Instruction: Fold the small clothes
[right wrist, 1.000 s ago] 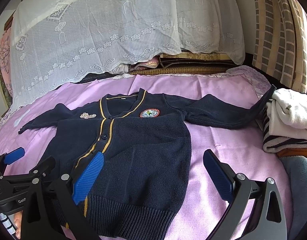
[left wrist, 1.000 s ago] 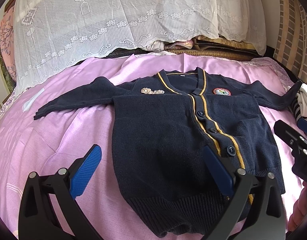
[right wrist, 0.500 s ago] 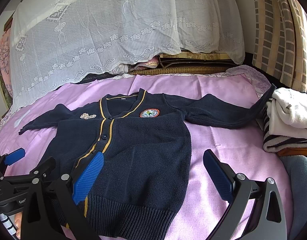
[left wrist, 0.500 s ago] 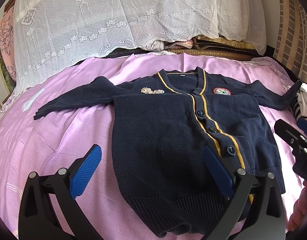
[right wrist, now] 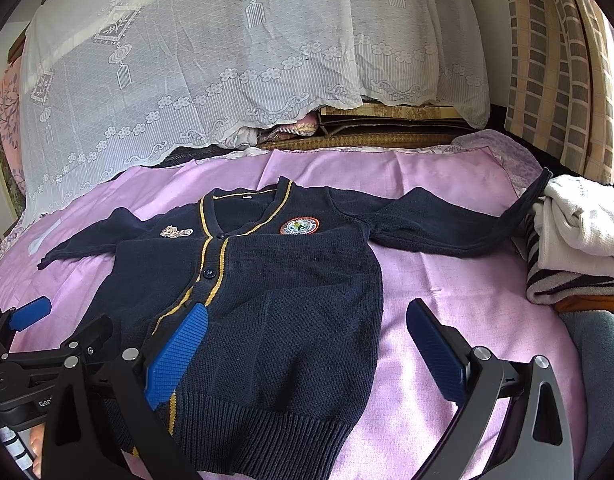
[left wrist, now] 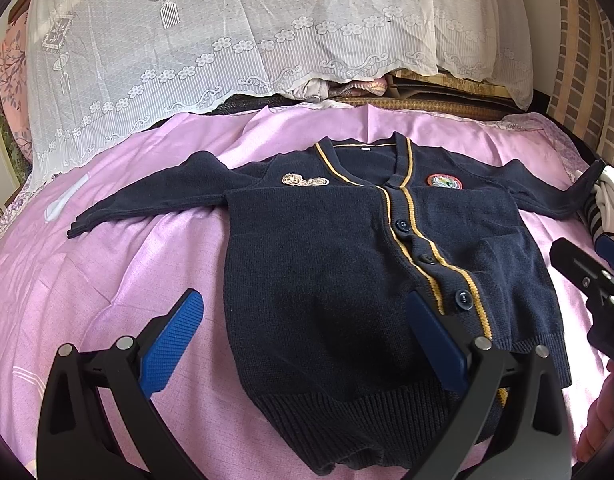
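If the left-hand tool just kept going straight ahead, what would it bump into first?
Most likely the cardigan: the open left tool points over its lower body, spread flat on the pink sheet. Depth is unclear, so it might skim above it.

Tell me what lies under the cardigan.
The cardigan lies flat on a pink sheet; its right cuff rests on folded clothes. Anything beneath its body is covered.

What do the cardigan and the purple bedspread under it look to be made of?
The navy cardigan looks like a thick matte knit, wool or acrylic I cannot tell: stitch rows show, with ribbing along the hem and woven yellow stripes down the button band. The purple bedspread looks like thin, smooth woven cloth, cotton or a blend, with a slight sheen and soft creases.
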Motion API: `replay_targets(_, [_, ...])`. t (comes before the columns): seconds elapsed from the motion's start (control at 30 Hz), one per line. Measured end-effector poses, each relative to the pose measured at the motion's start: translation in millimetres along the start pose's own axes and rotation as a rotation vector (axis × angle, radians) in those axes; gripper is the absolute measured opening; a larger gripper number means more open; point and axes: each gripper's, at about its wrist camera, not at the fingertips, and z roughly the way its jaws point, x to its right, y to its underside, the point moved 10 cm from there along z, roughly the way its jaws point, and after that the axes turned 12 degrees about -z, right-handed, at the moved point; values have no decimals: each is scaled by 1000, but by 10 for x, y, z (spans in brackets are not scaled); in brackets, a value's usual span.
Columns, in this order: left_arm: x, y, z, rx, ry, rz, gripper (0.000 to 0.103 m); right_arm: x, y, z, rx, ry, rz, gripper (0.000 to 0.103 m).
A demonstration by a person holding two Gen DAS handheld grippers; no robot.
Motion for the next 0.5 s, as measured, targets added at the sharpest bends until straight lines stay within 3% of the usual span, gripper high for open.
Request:
replay_targets(0.3, [-42,128,151,-104,72,-53,99,53,33,25,-9,2,27,100])
replay_targets(0.5, [-194,340,226,-212,114,-113,99,131,242,35,-74,-7,46,100])
